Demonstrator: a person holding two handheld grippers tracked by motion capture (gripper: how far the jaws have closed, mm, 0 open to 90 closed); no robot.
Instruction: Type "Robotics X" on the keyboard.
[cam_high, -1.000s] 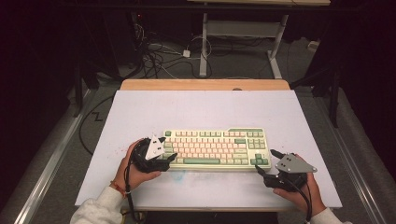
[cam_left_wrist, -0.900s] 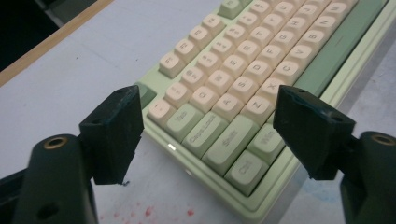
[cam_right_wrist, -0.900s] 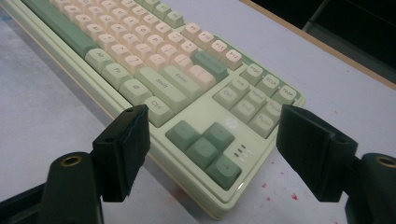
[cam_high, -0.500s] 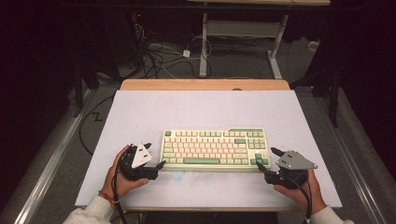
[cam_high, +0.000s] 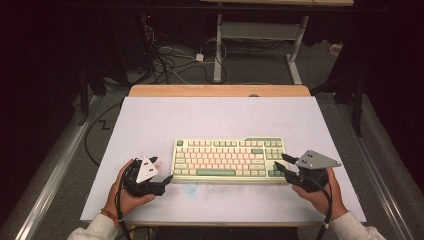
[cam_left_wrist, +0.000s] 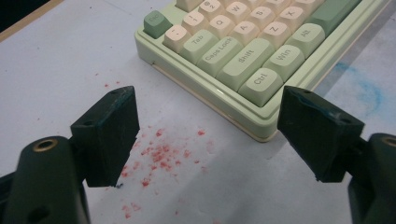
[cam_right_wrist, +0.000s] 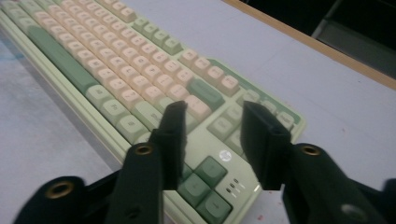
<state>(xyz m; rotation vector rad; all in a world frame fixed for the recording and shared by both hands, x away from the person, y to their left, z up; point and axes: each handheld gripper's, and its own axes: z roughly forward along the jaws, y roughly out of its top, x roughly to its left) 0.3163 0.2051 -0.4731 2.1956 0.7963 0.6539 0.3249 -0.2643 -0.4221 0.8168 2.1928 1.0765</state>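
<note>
Since the earlier frame, the left claw (cam_high: 161, 170) has drawn back off the one green-and-cream keyboard (cam_high: 229, 159), jaws spread and empty beside its near-left corner. At its near-right corner, the right claw (cam_high: 281, 165) has just been narrowing, partly spread, gripping nothing. One keyboard lies mid-desk (cam_high: 150, 120); two claws.

A compact mechanical keyboard (cam_high: 229, 160) lies flat on the pale surface (cam_high: 210, 117), long side across it, near the front edge. Its case is light green; most keycaps are cream-pink, while the modifiers, space bar, Enter and arrow keys are darker green. Legends such as Tab, Caps Lock, Shift and Ctrl read along its left end.
</note>
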